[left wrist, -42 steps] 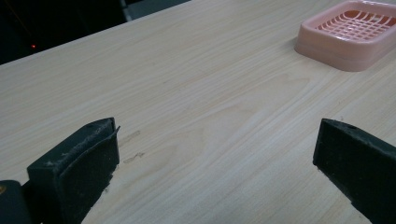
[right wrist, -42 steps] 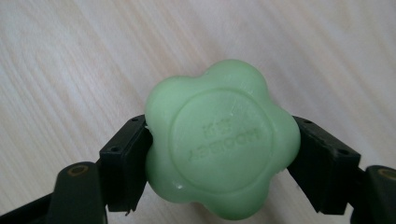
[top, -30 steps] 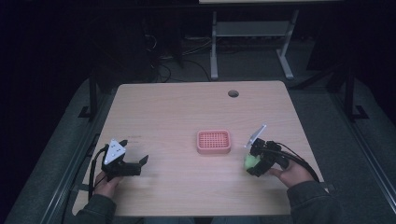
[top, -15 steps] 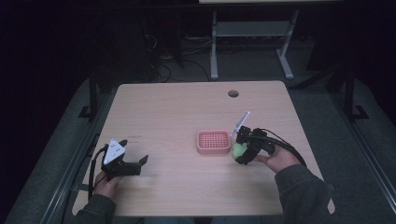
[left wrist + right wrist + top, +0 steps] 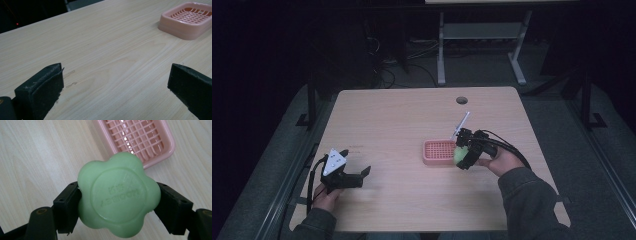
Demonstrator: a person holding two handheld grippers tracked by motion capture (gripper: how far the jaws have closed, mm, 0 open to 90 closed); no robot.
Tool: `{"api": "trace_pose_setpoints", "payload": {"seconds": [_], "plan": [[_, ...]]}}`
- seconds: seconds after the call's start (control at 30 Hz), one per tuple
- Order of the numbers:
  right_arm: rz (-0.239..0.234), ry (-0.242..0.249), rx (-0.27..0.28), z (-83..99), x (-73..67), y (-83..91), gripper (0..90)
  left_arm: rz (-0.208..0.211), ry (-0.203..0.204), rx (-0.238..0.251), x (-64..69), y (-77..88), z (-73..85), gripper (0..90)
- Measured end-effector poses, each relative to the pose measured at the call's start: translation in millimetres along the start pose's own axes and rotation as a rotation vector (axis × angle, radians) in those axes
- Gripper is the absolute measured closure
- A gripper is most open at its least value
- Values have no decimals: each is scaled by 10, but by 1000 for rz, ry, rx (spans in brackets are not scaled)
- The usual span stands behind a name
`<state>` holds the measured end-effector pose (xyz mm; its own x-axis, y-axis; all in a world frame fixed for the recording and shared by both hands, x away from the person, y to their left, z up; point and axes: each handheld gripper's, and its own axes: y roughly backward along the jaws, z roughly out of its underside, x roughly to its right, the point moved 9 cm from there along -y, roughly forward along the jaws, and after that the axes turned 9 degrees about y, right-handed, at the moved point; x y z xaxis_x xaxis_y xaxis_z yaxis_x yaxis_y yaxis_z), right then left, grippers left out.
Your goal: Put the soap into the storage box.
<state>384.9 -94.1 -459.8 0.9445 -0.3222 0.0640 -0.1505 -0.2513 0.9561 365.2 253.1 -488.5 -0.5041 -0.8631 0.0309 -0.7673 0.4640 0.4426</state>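
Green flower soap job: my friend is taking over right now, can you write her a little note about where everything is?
Right hand-held gripper: shut on the green flower-shaped soap bar, held in the air beside the right end of the pink plastic soap dish with a grid bottom.
Left hand-held gripper: open, holds nothing, low over the pale wooden table at its near left.
Done: soap picked up and brought to the dish.
Left: probably lower the soap into the dish, which has nothing in it, then let go.

A light wooden table [image 5: 387, 115] is standing in a dim room — dark floor [image 5: 562, 107] is surrounding it, and a grey metal stand [image 5: 482, 35] is waiting at the far side.
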Motion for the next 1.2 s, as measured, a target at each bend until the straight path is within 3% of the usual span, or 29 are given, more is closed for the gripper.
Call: {"api": "trace_pose_setpoints", "payload": {"seconds": [0.43, 1.2], "plan": [[-3, -4, 8, -114, 86, -15, 263, 0, 2, 1, -1, -1, -1, 0], [-4, 33, 11, -500, 193, -39, 263, 5, 3, 4, 3, 0, -5, 0]]}}
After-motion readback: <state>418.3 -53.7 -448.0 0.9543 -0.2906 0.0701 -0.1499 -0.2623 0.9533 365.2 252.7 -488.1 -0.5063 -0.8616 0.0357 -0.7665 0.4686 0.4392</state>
